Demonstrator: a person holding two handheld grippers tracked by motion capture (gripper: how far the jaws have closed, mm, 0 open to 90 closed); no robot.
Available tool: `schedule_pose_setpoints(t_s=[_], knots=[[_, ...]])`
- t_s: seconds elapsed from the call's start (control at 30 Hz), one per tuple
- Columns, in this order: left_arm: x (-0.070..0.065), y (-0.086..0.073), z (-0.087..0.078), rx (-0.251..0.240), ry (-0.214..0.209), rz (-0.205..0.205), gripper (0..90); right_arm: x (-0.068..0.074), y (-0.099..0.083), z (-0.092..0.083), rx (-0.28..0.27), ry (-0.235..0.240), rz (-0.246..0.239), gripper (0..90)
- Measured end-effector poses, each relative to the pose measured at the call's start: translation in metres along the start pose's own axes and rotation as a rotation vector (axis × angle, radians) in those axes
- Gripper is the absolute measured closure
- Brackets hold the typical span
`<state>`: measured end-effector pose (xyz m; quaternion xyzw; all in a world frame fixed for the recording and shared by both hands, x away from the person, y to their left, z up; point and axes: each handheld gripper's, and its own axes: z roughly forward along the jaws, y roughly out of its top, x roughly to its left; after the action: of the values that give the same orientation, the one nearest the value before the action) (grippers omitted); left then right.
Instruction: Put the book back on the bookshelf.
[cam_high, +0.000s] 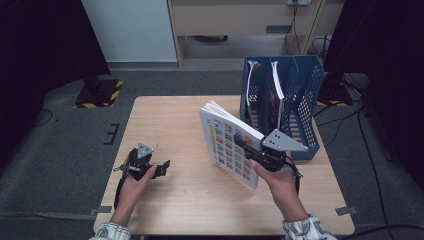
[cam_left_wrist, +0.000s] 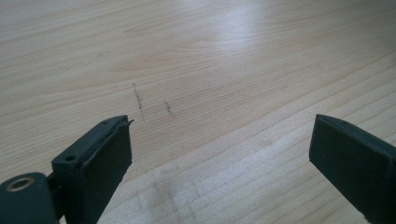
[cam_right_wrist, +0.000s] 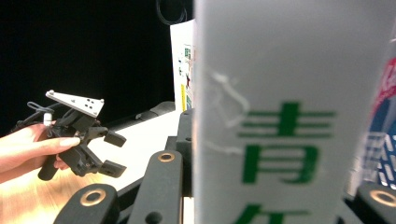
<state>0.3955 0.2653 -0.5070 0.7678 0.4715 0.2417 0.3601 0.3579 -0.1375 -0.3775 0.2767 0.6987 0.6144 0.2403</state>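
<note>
My left gripper (cam_high: 161, 169) resting low, jaws wide apart, my right gripper (cam_high: 248, 146) raised, jaws clamped, wrist tilted.

A rectangular table with a pale, light-wood grain top (cam_high: 190, 190) stood on a floor of dark grey carpet (cam_high: 65, 150). On the table's far right part sat a blue plastic file rack with perforated walls (cam_high: 306, 100), its compartments open upward and holding upright white-edged books or folders. Close up, the left gripper view showed a few short dark scuff marks (cam_left_wrist: 140, 100) on the wood surface. On the carpet, beyond the table's far left corner, lay a black base plate with yellow-and-black hazard stripes (cam_high: 100, 94), and cables trailed over the floor at the right.
</note>
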Motion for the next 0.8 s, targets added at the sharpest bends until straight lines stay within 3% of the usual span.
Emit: schedule_pose_setpoints(t_s=[0.2,0.53,0.8], knots=[[0.0,0.0,-0.001,-0.004,-0.002,0.002,5.7,-0.007,-0.002,-0.009,-0.011,0.0,0.012,73.6],[0.001,0.0,0.001,0.007,0.01,-0.001,5.7,-0.005,-0.008,-0.018,0.017,0.007,0.006,73.6],[0.002,0.0,0.001,0.004,0.006,-0.003,5.8,-0.009,-0.009,-0.03,0.008,-0.004,0.012,73.6]])
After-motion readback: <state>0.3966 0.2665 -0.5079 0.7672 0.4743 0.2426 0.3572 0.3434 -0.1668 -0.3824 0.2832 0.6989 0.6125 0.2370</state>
